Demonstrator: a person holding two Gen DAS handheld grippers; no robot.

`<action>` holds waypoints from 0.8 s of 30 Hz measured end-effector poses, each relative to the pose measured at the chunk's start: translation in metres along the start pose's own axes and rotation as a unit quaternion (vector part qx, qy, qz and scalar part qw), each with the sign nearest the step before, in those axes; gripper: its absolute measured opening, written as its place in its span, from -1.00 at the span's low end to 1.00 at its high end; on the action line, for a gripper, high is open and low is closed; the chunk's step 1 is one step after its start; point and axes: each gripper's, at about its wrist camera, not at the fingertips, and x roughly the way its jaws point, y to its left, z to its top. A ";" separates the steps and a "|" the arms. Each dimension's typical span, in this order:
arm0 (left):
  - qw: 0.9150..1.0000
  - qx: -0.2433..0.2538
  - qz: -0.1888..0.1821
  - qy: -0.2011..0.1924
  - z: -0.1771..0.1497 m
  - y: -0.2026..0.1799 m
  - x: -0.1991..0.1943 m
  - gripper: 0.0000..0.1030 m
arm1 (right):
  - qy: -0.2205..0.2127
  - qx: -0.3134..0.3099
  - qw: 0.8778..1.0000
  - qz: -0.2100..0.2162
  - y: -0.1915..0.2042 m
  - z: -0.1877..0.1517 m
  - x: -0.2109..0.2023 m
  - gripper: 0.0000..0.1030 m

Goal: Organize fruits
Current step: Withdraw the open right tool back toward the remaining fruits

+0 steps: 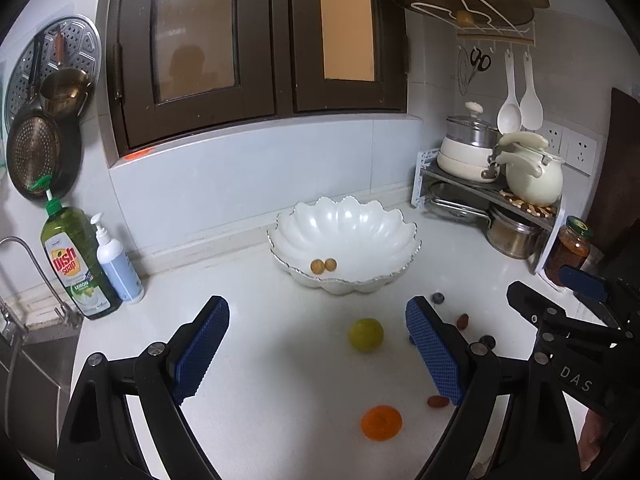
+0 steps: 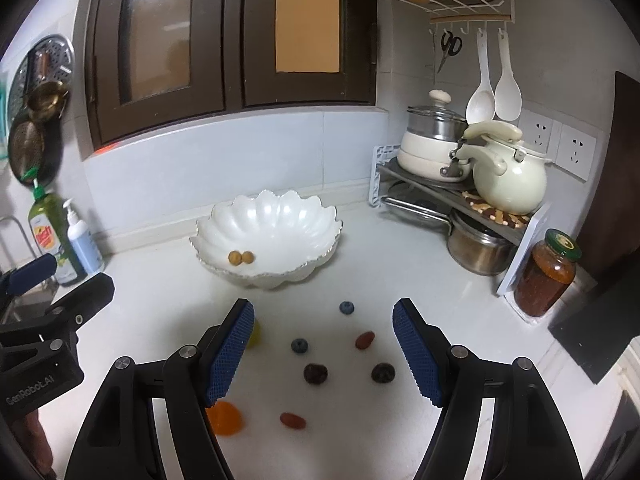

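Observation:
A white scalloped bowl (image 1: pixel 344 236) (image 2: pixel 268 232) stands on the white counter with two small tan round fruits (image 1: pixel 323 266) (image 2: pixel 241 257) inside. Loose fruit lies in front of it: a green lime (image 1: pixel 366 334), an orange (image 1: pixel 381 422) (image 2: pixel 226 418), blueberries (image 2: pixel 347 307) (image 2: pixel 299 346), red dates (image 2: pixel 365 340) (image 2: pixel 293 420) and dark berries (image 2: pixel 315 373) (image 2: pixel 383 373). My left gripper (image 1: pixel 318 344) is open and empty above the lime. My right gripper (image 2: pixel 324 350) is open and empty above the berries.
Dish soap (image 1: pixel 76 264) and a pump bottle (image 1: pixel 118 264) stand at the left by the sink tap (image 1: pixel 28 264). A corner rack (image 2: pixel 460 200) with pots and a kettle (image 2: pixel 508 176) stands at the right, and a jar (image 2: pixel 546 274) next to it.

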 end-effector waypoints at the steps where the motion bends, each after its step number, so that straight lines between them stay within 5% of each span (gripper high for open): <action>1: 1.000 0.000 0.002 0.000 -0.002 -0.001 -0.001 0.76 | 0.002 -0.001 1.000 0.002 0.000 -0.002 -0.001 0.41; 24: 0.999 0.015 -0.004 0.049 -0.058 -0.025 0.003 0.75 | 0.052 -0.035 0.997 0.037 -0.003 -0.054 0.010 0.40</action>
